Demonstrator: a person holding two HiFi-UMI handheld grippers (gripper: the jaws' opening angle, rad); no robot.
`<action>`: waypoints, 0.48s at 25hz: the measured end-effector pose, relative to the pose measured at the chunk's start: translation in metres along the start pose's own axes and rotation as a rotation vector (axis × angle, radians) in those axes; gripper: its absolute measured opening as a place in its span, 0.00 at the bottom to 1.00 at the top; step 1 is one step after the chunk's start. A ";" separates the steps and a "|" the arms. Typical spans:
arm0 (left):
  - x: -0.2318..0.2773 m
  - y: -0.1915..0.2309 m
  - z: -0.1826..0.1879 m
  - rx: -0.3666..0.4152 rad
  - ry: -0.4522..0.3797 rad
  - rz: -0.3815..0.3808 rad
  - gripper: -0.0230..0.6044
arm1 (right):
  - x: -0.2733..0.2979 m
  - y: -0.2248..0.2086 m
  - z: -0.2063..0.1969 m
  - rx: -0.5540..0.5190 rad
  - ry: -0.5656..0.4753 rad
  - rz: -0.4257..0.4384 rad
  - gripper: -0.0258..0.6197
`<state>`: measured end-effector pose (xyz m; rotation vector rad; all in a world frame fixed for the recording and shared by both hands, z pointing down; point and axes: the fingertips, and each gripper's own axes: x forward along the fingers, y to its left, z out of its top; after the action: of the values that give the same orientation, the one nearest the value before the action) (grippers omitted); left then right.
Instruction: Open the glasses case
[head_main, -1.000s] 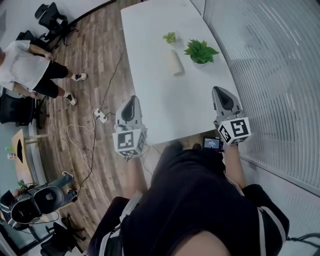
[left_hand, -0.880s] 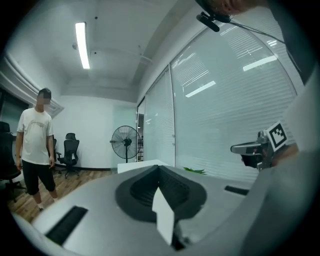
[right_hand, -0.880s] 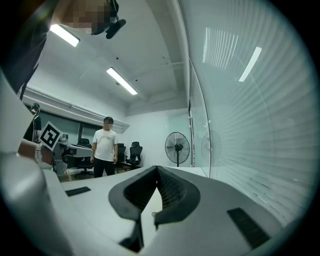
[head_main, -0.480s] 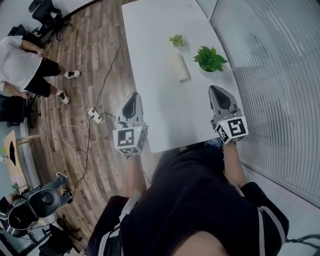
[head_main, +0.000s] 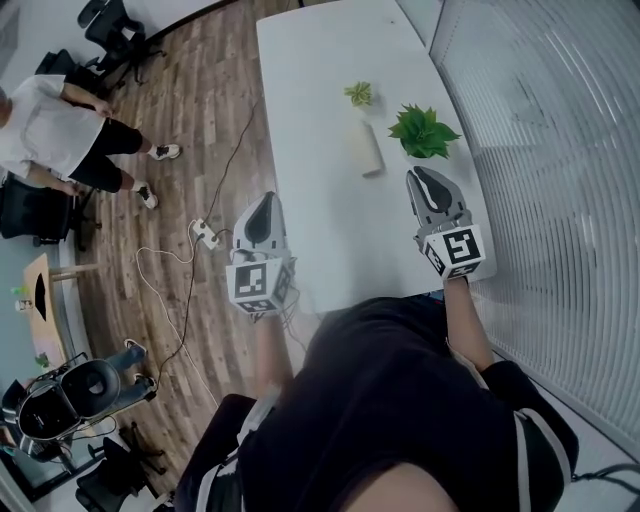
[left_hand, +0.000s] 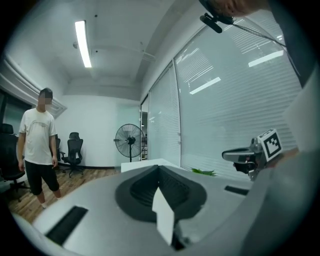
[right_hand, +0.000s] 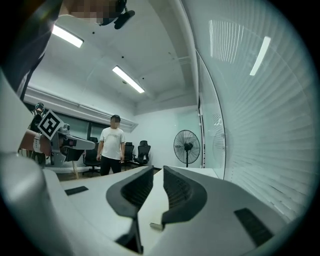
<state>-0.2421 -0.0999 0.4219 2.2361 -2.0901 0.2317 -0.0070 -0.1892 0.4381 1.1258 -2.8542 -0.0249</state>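
Note:
The glasses case (head_main: 365, 150), a pale closed oblong, lies on the white table (head_main: 320, 110) between two small plants. My right gripper (head_main: 420, 176) hovers over the table's near right part, just short of the larger plant (head_main: 423, 130) and to the right of the case. Its jaws are shut to a thin slit with nothing in them (right_hand: 157, 171). My left gripper (head_main: 263, 199) hangs at the table's near left edge, also shut and empty (left_hand: 159, 169). Neither gripper view shows the case.
A smaller plant (head_main: 359, 94) stands beyond the case. A glass wall with blinds (head_main: 560, 150) runs along the right. On the wooden floor at left are a standing person (head_main: 60, 135), office chairs (head_main: 105, 30), a cable and a power strip (head_main: 205, 233). A floor fan (right_hand: 186, 146) stands at the room's far end.
My right gripper has moved forward over the table, closer to the larger plant and the case. The left gripper has stayed near the table's left edge. Both stay shut.

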 end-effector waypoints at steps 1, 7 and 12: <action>0.001 0.000 0.001 -0.004 0.001 0.008 0.03 | 0.003 0.000 -0.003 -0.004 0.005 0.009 0.17; 0.003 0.000 -0.004 -0.005 0.037 0.021 0.04 | 0.024 0.003 -0.033 -0.128 0.092 0.058 0.20; -0.002 -0.001 -0.012 0.032 0.110 0.006 0.04 | 0.060 0.005 -0.107 -0.646 0.323 0.172 0.20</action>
<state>-0.2419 -0.0956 0.4333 2.1811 -2.0521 0.3820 -0.0459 -0.2253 0.5489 0.6734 -2.3618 -0.6381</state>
